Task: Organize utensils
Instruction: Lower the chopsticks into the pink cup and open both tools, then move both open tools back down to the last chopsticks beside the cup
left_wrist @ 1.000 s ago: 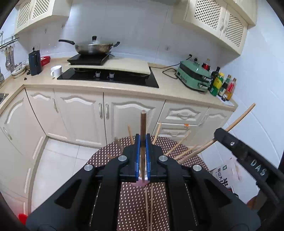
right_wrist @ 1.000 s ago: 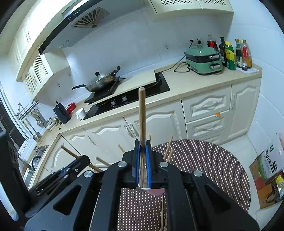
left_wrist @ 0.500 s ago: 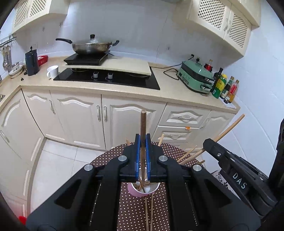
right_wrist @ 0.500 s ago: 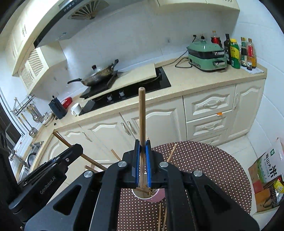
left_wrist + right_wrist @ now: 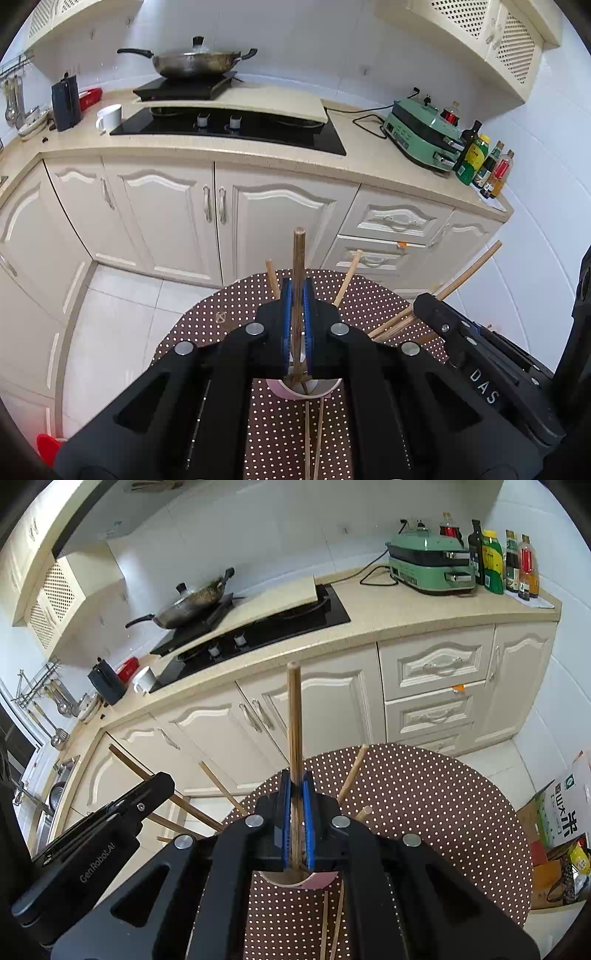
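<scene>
My left gripper [image 5: 296,295] is shut on a brown wooden chopstick [image 5: 298,266] that stands upright, its lower end inside a pink cup [image 5: 306,391] on the dotted table [image 5: 229,317]. My right gripper [image 5: 296,786] is shut on a lighter bamboo chopstick [image 5: 294,716], also upright with its lower end in the same pink cup [image 5: 317,880]. Several other chopsticks lean out of the cup [image 5: 347,277]. Two chopsticks lie flat on the table in front of the cup [image 5: 312,435]. Each gripper shows at the side of the other's view.
The round brown polka-dot table [image 5: 443,812] stands before cream kitchen cabinets [image 5: 166,214]. On the counter are a black hob [image 5: 229,125], a wok [image 5: 195,62], a white mug [image 5: 109,116], a green appliance [image 5: 421,136] and bottles [image 5: 480,162]. A rice bag [image 5: 565,812] sits on the floor, right.
Both grippers have lowered with their chopsticks towards the table, so the pink cup now shows under the fingers with both chopstick ends in it. Both stay shut.
</scene>
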Motion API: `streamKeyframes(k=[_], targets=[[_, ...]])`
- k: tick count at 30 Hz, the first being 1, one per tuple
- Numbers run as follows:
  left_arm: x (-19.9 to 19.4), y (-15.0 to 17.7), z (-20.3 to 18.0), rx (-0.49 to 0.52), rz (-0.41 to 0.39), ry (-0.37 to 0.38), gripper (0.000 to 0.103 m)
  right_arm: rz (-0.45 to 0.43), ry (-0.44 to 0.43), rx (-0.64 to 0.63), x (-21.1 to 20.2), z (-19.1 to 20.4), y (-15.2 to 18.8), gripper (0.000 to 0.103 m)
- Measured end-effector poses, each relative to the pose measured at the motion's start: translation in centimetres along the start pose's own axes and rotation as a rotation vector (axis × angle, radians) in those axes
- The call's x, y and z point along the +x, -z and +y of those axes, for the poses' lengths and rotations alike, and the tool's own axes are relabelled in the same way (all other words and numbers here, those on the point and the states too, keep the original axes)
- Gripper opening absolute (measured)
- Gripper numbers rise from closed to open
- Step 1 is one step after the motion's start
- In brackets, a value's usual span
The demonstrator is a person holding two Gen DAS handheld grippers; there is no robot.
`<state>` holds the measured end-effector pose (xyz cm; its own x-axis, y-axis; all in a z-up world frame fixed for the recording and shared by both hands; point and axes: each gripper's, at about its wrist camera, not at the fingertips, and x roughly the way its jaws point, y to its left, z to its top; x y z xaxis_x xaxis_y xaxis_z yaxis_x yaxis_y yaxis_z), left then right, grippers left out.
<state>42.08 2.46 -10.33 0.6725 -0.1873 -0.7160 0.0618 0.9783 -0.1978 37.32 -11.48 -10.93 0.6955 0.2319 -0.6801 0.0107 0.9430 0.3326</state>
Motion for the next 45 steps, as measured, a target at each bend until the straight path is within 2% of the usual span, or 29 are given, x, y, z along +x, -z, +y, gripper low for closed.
streamKeyframes(k=[13,18,23,24,26,27,28,34,39,45], targets=[[3.9,1.7,0.5,-0.007,0.083,0.006,0.006,0.104,-0.008,-0.003,4.1,-0.7,1.3,0.005],[4.2,1.9,0.6,0.012,0.052,0.004,0.007,0.137,-0.028,0.007,5.3,-1.1,1.7,0.005],[4.2,1.9,0.2,0.057,0.057,0.006,0.008,0.158,-0.069,0.021,5.4,-1.5,1.4,0.008],[4.2,2.0,0.1,0.061,0.063,0.003,0.012,0.158,-0.074,0.024,5.3,-1.5,1.4,0.008],[4.1,2.1,0.0,0.062,0.070,-0.006,0.030,0.158,-0.082,0.030,5.1,-1.5,1.4,0.008],[3.9,2.1,0.0,0.056,0.075,-0.011,0.050,0.162,-0.085,0.037,5.0,-1.7,1.4,0.008],[3.7,2.2,0.1,0.047,0.065,-0.028,0.056,0.163,-0.086,0.044,4.9,-1.7,1.5,0.009],[2.8,2.2,-0.2,0.050,0.072,-0.051,0.057,0.170,-0.097,0.052,4.0,-2.2,1.6,0.013],[1.8,2.2,-0.3,0.048,0.059,-0.056,0.057,0.164,-0.106,0.037,2.9,-2.0,1.5,0.029],[0.0,2.1,-0.1,0.041,0.037,-0.056,0.057,0.149,-0.107,0.023,1.7,-1.8,1.4,0.039]])
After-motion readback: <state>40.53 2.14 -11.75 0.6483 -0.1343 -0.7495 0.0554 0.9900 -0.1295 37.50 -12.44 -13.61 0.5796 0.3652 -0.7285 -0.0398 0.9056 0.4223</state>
